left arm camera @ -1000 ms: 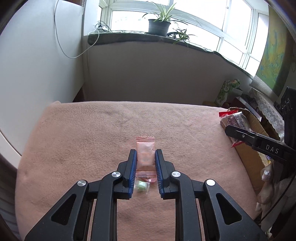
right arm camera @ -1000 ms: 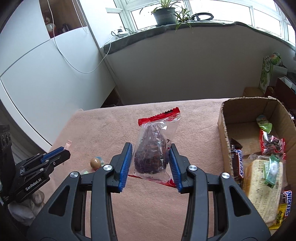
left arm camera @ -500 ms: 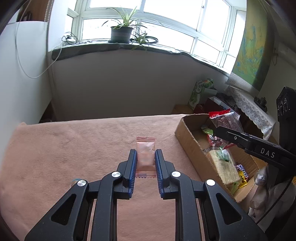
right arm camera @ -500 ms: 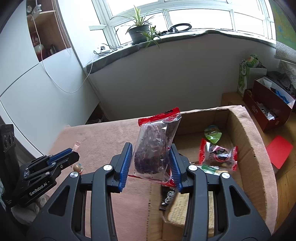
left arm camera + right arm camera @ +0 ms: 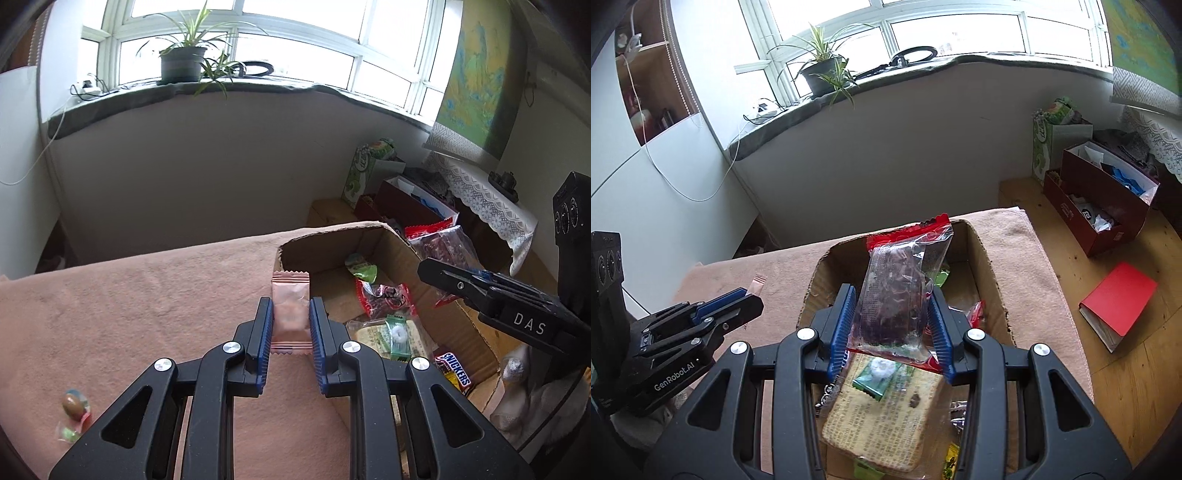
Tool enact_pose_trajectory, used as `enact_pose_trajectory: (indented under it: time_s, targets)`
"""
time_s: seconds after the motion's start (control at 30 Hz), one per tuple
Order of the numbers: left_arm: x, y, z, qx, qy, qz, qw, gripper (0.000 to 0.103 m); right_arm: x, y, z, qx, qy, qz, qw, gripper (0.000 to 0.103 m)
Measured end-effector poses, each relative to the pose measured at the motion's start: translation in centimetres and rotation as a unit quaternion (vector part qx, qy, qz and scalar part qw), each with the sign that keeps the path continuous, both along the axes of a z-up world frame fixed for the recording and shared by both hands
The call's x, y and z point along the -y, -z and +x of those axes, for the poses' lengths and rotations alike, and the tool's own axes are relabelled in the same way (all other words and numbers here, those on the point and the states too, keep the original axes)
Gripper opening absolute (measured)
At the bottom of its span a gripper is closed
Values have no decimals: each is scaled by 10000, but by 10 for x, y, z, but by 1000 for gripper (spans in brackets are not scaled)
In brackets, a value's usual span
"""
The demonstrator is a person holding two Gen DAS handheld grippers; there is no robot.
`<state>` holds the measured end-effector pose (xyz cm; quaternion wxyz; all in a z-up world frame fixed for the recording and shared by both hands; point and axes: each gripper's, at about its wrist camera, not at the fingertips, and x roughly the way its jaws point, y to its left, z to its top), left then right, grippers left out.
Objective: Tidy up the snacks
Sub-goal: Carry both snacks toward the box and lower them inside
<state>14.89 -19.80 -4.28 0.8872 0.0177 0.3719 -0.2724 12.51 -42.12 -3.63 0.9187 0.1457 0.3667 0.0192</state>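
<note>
my right hand-held gripper (image 5: 892, 325) is clamped on a clear bag of dark snacks (image 5: 899, 295) over the cardboard box (image 5: 991, 280) at the table's right edge, and my left hand-held gripper (image 5: 290, 328) pinches a pink packet (image 5: 290, 308) just short of the box's near wall. i should carry both well inside the rim, lower them onto the snacks below, and only then let go.

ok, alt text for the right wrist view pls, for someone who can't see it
The right gripper holds a clear, red-edged snack packet upright above an open cardboard box of snacks on a pink-covered table. At the left edge, the left gripper carries a small pink sachet; a window with a potted plant is behind.
</note>
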Motion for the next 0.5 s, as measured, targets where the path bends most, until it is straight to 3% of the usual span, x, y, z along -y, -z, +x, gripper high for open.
enact_pose_trajectory:
  time_s: [0.5]
  targets:
    - [60, 19, 11, -218, 419, 276, 9985, 18, 31, 26, 11, -227, 112, 158, 9996, 42]
